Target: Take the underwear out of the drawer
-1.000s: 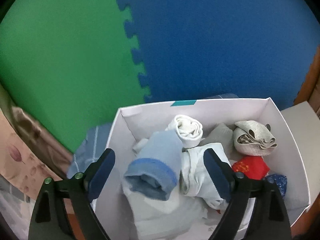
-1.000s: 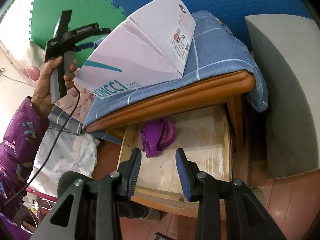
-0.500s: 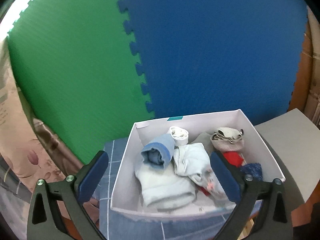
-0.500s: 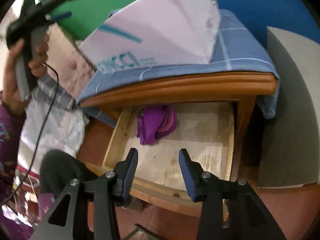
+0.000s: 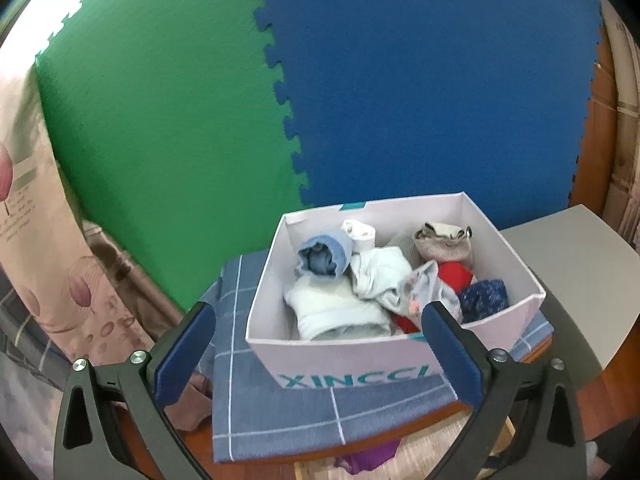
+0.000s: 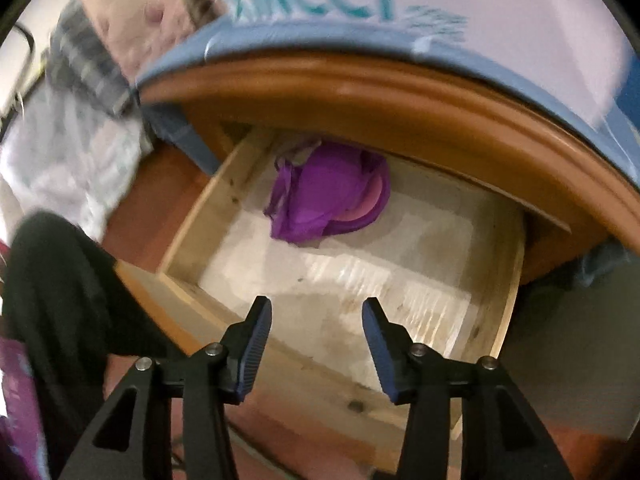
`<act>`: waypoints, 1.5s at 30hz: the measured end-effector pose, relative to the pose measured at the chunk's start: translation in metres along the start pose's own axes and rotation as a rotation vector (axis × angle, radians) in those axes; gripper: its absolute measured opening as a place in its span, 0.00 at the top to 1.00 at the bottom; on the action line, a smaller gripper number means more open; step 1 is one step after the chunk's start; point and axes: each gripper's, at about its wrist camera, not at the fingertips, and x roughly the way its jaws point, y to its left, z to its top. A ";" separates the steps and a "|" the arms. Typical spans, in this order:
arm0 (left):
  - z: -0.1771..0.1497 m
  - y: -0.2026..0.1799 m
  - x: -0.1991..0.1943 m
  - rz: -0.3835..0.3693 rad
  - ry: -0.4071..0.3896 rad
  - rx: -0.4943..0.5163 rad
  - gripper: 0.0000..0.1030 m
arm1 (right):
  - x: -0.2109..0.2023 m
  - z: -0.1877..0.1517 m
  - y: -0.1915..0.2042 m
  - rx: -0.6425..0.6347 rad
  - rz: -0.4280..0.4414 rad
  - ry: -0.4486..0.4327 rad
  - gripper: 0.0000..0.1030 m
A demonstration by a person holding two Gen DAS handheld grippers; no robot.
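A: Where does the right claw (image 6: 316, 320) point?

B: Down into the open wooden drawer (image 6: 508, 280). Its jaws have just been opening, with nothing between them.

A: And the underwear?

B: The purple underwear (image 6: 328, 204) lies at the back of the drawer, away from the claw.

A: The left claw (image 5: 316, 336)?

B: Wide open, empty, facing a white box (image 5: 340, 356) full of rolled socks and clothes (image 5: 344, 300).
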 end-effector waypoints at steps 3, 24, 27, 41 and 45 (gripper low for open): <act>-0.018 0.005 -0.001 0.004 0.015 -0.011 0.00 | 0.021 0.010 0.009 -0.061 -0.033 0.041 0.52; -0.148 0.087 0.023 0.046 0.112 -0.254 0.01 | 0.122 0.050 0.062 -0.519 -0.382 0.013 0.36; -0.149 0.087 0.023 0.039 0.107 -0.251 0.00 | 0.133 0.053 0.075 -0.622 -0.447 -0.009 0.29; -0.156 0.098 0.035 -0.007 0.159 -0.284 0.01 | 0.192 0.031 0.112 -1.015 -0.661 -0.095 0.07; -0.157 0.099 0.036 -0.004 0.163 -0.283 0.01 | 0.193 0.029 0.115 -1.022 -0.656 -0.101 0.05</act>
